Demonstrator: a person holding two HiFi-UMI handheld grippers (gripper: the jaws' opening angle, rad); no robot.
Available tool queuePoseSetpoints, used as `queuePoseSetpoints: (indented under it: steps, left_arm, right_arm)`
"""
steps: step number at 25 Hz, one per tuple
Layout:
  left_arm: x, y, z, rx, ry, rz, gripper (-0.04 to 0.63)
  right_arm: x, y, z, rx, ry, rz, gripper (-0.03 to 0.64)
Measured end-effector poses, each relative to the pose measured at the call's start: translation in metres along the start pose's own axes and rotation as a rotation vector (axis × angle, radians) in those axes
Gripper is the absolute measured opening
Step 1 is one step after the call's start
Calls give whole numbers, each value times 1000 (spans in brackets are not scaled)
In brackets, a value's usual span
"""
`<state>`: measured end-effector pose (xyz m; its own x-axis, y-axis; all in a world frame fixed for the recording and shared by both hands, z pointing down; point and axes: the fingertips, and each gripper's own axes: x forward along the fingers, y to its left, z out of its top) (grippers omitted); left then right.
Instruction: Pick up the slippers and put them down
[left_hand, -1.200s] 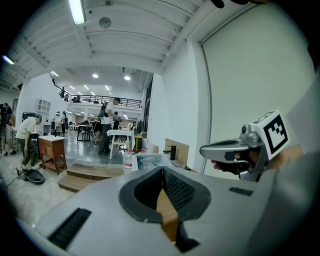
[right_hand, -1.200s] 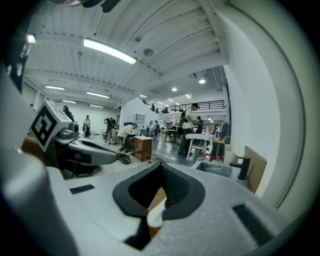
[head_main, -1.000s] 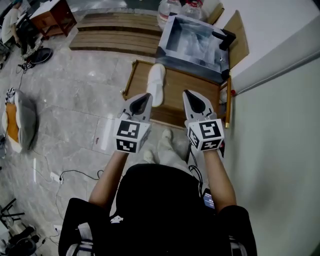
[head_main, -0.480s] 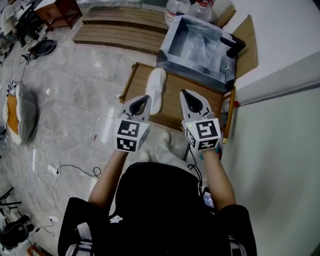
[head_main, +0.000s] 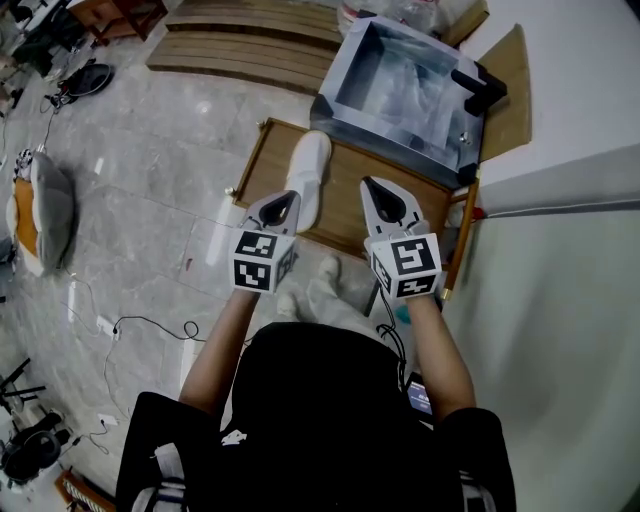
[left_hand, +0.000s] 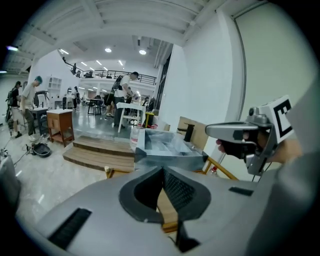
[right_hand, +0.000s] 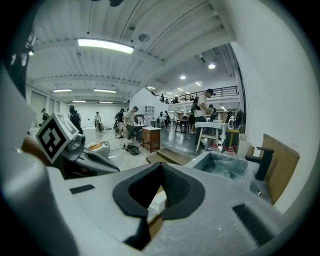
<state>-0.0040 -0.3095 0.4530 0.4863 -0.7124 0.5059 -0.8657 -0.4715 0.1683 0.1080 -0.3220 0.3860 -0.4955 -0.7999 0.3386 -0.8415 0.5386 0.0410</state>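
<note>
A: My left claw (head_main: 285, 203): jaws fully together, nothing in them. My right claw (head_main: 385, 203): same, closed and empty.
B: Slipper?
A: One white slipper (head_main: 308, 172), lying on the left side of the wooden board (head_main: 355, 195), just past my left claw's tip. Right claw is over the board's middle. Metal box (head_main: 400, 85) sits at the board's far edge.

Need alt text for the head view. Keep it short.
Seen from above, a person holds the left gripper and right gripper, both shut and empty, over a wooden board on the floor. One white slipper lies on the board, just ahead of the left gripper.
</note>
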Motion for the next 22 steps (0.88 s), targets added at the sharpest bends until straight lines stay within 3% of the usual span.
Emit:
queuePoseSetpoints:
  steps: [8, 12, 22]
  left_arm:
    - [52, 19, -56, 64, 148, 60, 5]
    - [76, 24, -85, 56, 236, 60, 6]
    - [115, 36, -134, 3, 352, 32, 8]
  right_arm:
    - [24, -19, -34, 18, 67, 33, -11]
    - [36, -28, -53, 35, 108, 44, -11]
    - [60, -37, -89, 62, 182, 72, -11]
